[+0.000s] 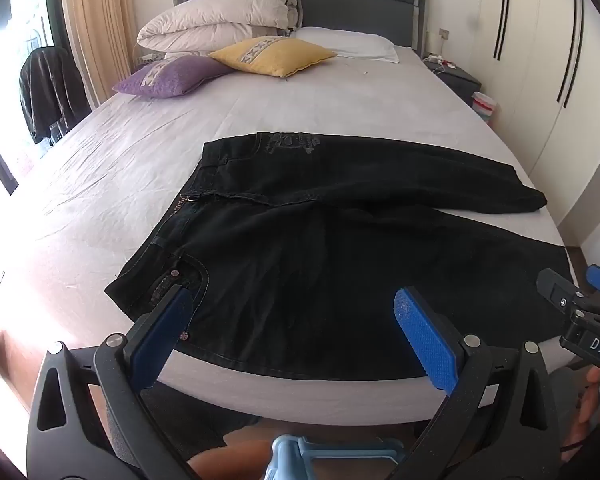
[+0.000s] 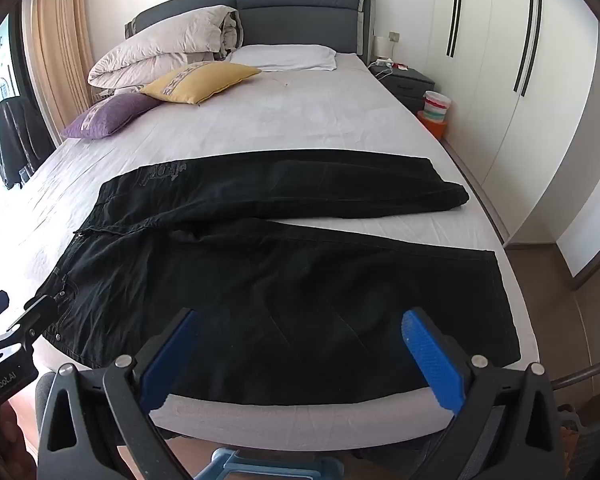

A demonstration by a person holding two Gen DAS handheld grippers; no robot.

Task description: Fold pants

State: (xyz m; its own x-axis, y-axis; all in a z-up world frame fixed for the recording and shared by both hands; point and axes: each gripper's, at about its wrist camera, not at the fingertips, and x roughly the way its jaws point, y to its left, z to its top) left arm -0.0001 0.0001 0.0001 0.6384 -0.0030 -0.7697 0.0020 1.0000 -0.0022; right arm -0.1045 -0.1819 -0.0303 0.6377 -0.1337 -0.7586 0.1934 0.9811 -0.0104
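Both grippers, left gripper (image 1: 296, 320) and right gripper (image 2: 300, 340), wide-jawed, tilted down over pants (image 2: 284, 280).

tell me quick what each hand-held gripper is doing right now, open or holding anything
Left hand-held gripper: open, holding nothing, above the pants.
Right hand-held gripper: open, holding nothing, above the pants.

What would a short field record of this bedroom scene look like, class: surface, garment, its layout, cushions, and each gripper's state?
surface: bed with pale sheet
garment: black pants, unfolded
layout: spread flat across the near end, waistband left, legs apart, pointing right
cushions: purple cushion and yellow cushion at far left
left gripper: open, holding nothing
right gripper: open, holding nothing
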